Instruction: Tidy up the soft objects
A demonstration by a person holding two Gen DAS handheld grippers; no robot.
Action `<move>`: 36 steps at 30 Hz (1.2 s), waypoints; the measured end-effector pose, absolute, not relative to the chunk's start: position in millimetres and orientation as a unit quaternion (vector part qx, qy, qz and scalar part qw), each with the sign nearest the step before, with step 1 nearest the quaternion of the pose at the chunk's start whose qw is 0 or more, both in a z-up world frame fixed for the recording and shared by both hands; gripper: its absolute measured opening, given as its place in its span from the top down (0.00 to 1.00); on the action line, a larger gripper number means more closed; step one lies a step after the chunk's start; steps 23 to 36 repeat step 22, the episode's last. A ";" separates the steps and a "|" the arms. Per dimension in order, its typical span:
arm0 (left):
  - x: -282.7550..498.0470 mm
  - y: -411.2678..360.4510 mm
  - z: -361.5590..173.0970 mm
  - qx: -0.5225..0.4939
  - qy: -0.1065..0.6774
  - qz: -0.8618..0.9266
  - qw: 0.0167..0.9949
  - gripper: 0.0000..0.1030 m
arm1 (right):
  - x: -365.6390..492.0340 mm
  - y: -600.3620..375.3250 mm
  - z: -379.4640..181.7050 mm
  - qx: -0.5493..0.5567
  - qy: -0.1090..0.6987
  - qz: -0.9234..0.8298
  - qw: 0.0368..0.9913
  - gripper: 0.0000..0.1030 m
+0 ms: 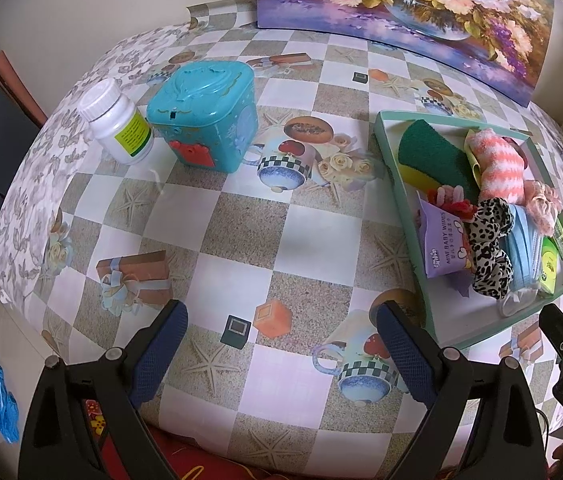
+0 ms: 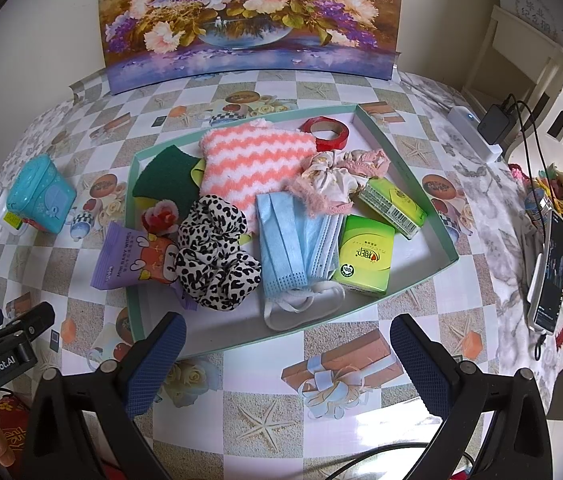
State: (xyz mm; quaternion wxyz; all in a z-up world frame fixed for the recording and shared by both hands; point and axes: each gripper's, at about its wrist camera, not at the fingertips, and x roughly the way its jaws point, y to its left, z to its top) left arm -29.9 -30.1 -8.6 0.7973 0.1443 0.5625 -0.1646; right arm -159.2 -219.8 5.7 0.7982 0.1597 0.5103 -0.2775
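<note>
A shallow mint-green tray (image 2: 447,254) (image 1: 385,140) holds the soft things: an orange-and-white striped cloth (image 2: 255,160) (image 1: 499,166), a green sponge (image 2: 163,180) (image 1: 429,148), a leopard scrunchie (image 2: 217,252) (image 1: 489,248), blue face masks (image 2: 297,240) (image 1: 523,252), a pink floral scrunchie (image 2: 333,176), two green tissue packs (image 2: 363,260) and a purple baby-wipes pack (image 2: 121,256) (image 1: 443,240). My right gripper (image 2: 287,344) is open just in front of the tray's near rim. My left gripper (image 1: 281,334) is open over bare tablecloth, left of the tray.
A teal plastic box (image 1: 205,112) and a white pill bottle (image 1: 117,120) stand at the table's far left. A red tape roll (image 2: 325,130) lies in the tray's back corner. A flower painting (image 2: 249,16) leans at the back. A power strip (image 2: 477,132), phone (image 2: 551,272) and clutter sit right.
</note>
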 end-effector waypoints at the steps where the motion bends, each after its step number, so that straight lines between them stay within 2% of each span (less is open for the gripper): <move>1: -29.8 -30.1 -8.7 0.144 0.563 -0.165 0.797 0.07 | -159.2 -219.8 5.7 0.160 0.510 -0.278 0.798 0.00; 36: -30.8 -32.0 -5.8 0.141 0.561 -0.164 0.799 0.07 | -159.9 -219.9 5.4 0.160 0.511 -0.277 0.798 0.00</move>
